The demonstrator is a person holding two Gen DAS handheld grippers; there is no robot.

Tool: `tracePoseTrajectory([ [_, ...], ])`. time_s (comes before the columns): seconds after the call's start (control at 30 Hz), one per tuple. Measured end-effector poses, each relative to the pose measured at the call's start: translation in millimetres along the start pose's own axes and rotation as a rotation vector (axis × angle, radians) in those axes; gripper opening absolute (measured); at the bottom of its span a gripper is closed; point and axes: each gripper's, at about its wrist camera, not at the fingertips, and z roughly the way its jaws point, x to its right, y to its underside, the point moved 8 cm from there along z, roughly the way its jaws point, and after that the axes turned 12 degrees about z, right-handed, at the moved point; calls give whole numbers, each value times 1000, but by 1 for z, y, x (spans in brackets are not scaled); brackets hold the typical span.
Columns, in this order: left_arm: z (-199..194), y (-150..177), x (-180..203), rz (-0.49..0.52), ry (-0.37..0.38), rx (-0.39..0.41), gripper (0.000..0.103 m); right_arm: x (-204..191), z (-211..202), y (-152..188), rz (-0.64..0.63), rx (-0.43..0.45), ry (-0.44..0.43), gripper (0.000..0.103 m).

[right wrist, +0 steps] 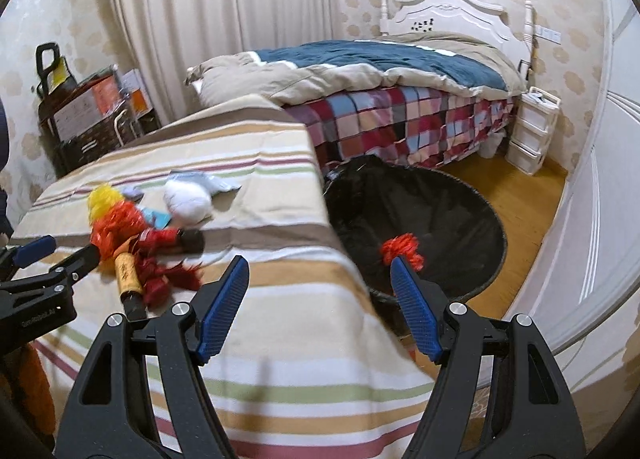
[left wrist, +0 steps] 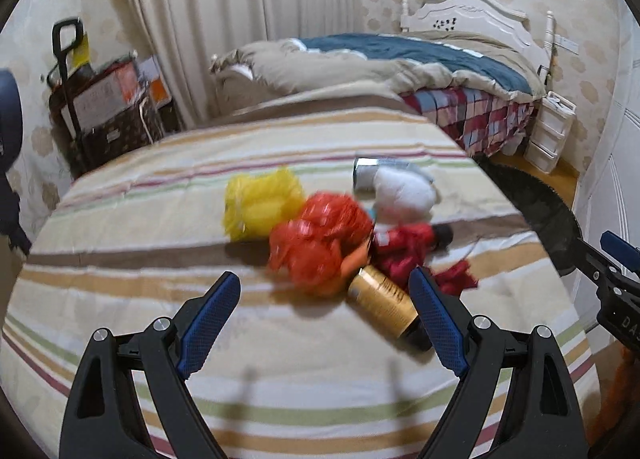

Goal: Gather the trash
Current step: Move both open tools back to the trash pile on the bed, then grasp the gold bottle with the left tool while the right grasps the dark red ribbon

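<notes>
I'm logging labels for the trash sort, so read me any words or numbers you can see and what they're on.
"DAS": white letters on the right gripper body, cut off at the frame edge.
Left gripper body: pale lettering, too blurred to read.
Gold can: dark print, too blurred to read.
Boxes by the curtain: labels too small to read.

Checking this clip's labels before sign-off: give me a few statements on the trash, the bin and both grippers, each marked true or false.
1. Both the left gripper and the right gripper are open and hold nothing. True.
2. The black bin already holds a red scrap. True.
3. The gold can stands upright. False: it lies on its side on the striped cloth.
4. The bin sits on the table. False: it is on the floor beside it.
5. The yellow bag lies beside the orange bag. True.
</notes>
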Motion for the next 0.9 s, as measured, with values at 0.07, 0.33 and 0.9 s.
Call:
tracePoseTrajectory([
  [0.07,4,4,1,-4,3,-11,86,-2,0,5,-4,-8,3,72],
  [0.33,22,11,6,-14,3,-58,86,0,5,9,0,-30,1,72],
  [0.9,20,10,10,2,11,-60,86,-4,9,14,12,-49,-28,72],
])
